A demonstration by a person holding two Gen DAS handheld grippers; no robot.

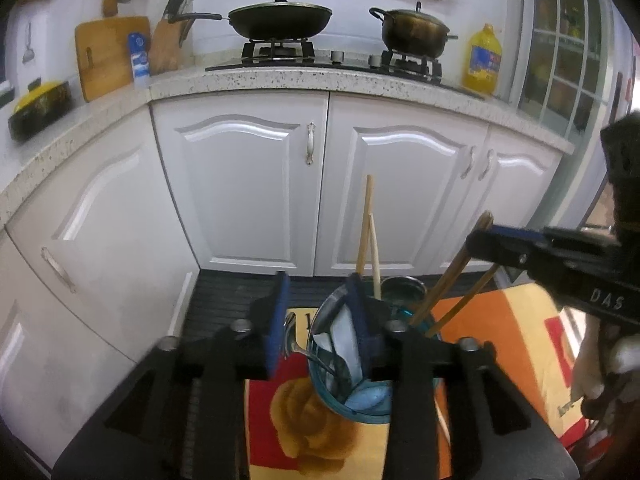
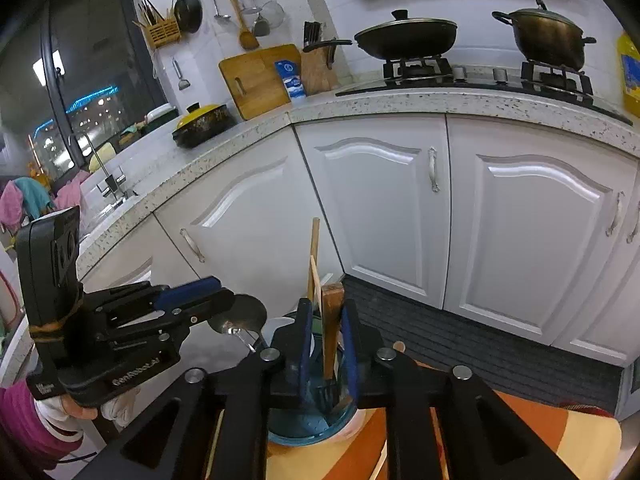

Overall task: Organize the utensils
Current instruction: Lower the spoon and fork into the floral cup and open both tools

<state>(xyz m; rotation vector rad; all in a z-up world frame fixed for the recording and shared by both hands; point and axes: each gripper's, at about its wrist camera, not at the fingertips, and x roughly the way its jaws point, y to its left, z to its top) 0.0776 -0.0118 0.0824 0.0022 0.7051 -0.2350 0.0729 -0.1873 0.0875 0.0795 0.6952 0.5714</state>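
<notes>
White panelled cabinets behind – left hand-held gripper (image 1: 320,320) gapes over blue glass cup (image 1: 352,392), right hand-held gripper (image 2: 326,336) pinches wooden chopsticks (image 2: 331,328).

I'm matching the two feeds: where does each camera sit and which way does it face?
Left wrist: on the left hand-held gripper, looking down at the blue glass holder; right hand-held gripper at right.
Right wrist: on the right hand-held gripper, above the holder; left hand-held gripper at left.
Shared: holder, stove, cabinets.

"DAS" legible on right gripper (image 1: 480,240) body; other print unreadable.
</notes>
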